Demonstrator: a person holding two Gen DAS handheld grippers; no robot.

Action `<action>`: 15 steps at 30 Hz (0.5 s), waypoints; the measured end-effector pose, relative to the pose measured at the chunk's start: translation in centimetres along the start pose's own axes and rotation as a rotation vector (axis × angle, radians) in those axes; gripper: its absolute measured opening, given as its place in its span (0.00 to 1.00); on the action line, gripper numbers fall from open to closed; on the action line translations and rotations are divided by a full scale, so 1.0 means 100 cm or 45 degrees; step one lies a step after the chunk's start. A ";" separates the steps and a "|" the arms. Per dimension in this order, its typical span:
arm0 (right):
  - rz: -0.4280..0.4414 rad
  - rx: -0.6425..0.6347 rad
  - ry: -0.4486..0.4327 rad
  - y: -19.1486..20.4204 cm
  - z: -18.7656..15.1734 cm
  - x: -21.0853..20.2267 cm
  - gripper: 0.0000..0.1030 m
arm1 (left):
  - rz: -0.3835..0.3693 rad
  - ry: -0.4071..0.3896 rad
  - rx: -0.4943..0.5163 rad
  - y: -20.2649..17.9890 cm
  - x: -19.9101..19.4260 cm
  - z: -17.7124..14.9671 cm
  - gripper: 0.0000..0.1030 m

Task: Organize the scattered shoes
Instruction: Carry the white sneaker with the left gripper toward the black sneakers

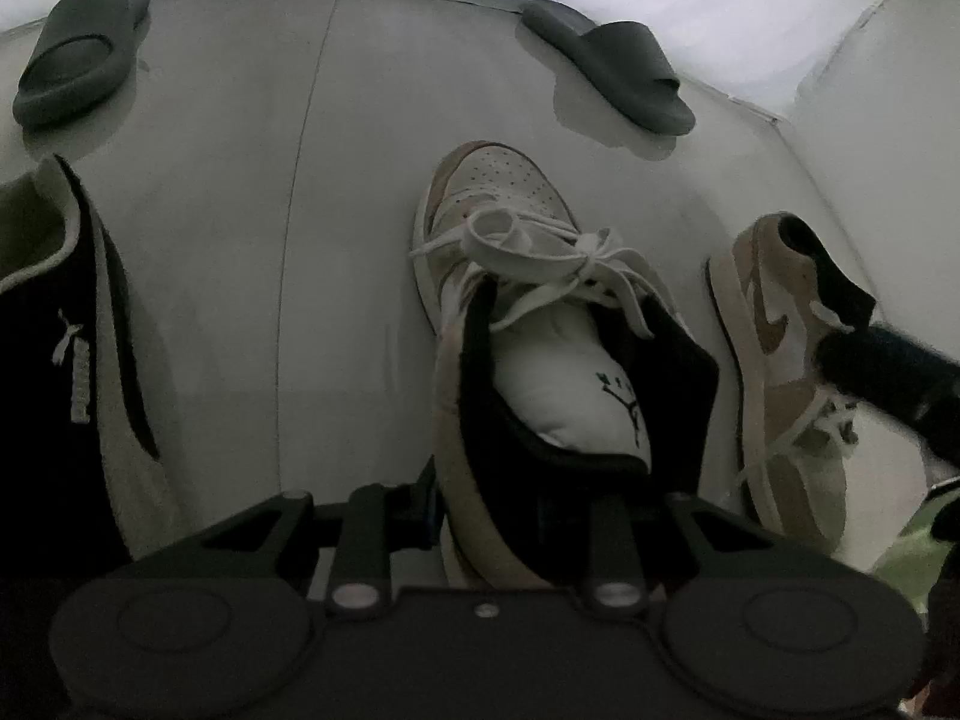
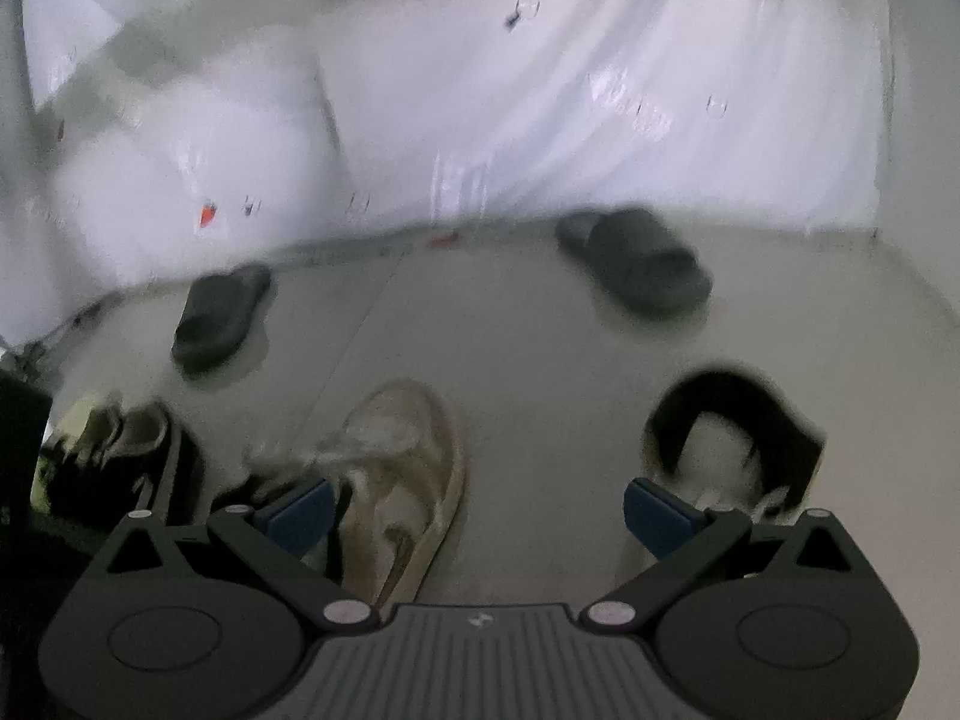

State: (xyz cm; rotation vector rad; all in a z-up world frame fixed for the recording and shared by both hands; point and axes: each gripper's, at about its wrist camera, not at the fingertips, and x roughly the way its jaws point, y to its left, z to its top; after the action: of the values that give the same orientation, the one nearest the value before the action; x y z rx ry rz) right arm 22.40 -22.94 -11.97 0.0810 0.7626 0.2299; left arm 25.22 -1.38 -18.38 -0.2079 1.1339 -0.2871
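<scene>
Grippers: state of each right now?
Left gripper: shut on the tan sneaker, gripping its heel.
Right gripper: open, holding nothing, above the floor between the two sneakers.

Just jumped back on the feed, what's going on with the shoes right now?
The left gripper is shut on the heel collar of a tan and white lace-up sneaker that points toward the white sheet. The right gripper is open, blurred, over bare floor between that sneaker and its matching tan sneaker. Two dark grey slides lie apart near the sheet. A black and white Puma sneaker sits at the left.
</scene>
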 end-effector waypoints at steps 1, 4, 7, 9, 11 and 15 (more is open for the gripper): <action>0.001 0.003 0.010 0.002 -0.003 0.000 0.99 | -0.004 -0.004 0.007 0.000 -0.001 -0.001 0.27; 0.003 0.030 0.039 0.004 -0.012 -0.003 0.99 | -0.023 -0.013 0.026 0.002 -0.002 0.001 0.29; -0.014 0.062 0.042 0.006 -0.020 -0.009 0.85 | -0.023 -0.066 0.069 0.004 -0.016 -0.002 0.29; -0.043 0.048 0.086 0.009 -0.024 -0.007 0.62 | -0.018 -0.105 0.119 0.004 -0.030 -0.005 0.29; -0.038 0.016 0.126 0.011 -0.030 -0.005 0.53 | -0.028 -0.142 0.145 0.005 -0.040 -0.005 0.29; 0.038 -0.037 0.182 0.018 -0.037 -0.006 0.34 | -0.087 -0.218 0.132 0.017 -0.059 -0.011 0.28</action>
State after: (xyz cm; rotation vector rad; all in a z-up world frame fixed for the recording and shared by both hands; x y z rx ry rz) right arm 19.10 -21.32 -14.00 0.0483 0.9005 0.2771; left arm 22.08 2.13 -14.26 -0.1763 0.9414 -0.3806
